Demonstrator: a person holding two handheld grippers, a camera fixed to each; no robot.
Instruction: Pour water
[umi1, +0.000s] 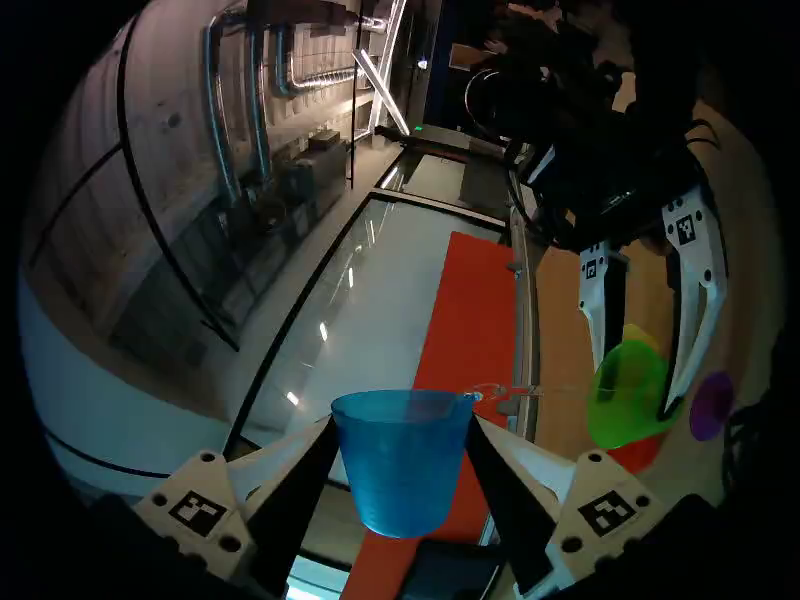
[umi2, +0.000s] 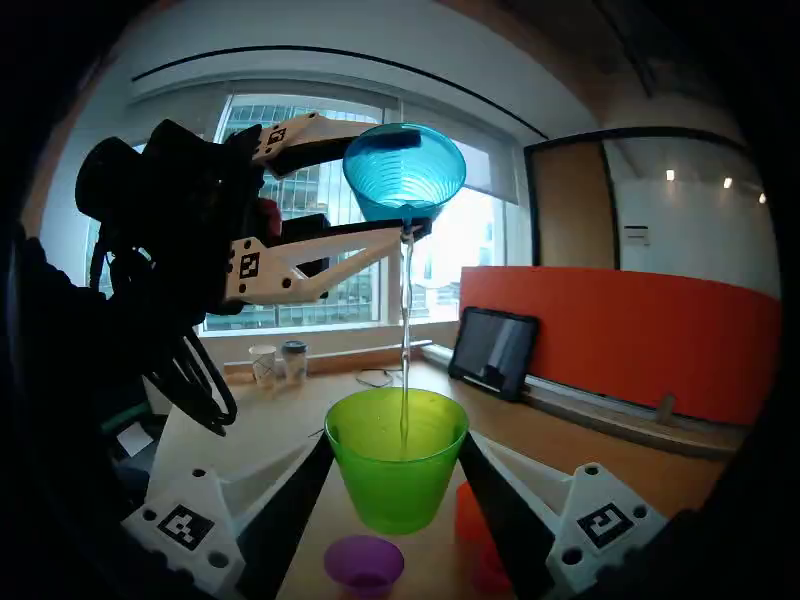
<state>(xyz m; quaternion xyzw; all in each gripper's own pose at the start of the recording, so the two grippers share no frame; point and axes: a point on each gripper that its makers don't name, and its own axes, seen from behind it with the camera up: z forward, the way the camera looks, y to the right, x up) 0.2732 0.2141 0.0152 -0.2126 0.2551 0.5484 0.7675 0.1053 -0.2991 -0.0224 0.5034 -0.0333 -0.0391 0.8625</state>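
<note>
The pour was in hand: the left tool (umi1: 402, 428) was closed on the blue cup (umi1: 403, 470), tipped high above the green cup (umi2: 397, 475), and a thin stream of water (umi2: 405, 330) fell from its lip into the green cup's mouth. The right tool (umi2: 398, 445) gripped the green cup from both sides, upright over the desk (umi2: 580, 445), with a purple cup (umi2: 364, 565) just below it. The next move likely called for a slowly deeper tilt, with the lip centred over the green rim, until the blue cup ran dry.

Left gripper view is dim; bright windows (umi2: 472, 240) backlight the right gripper view; edges curve strongly.
</note>
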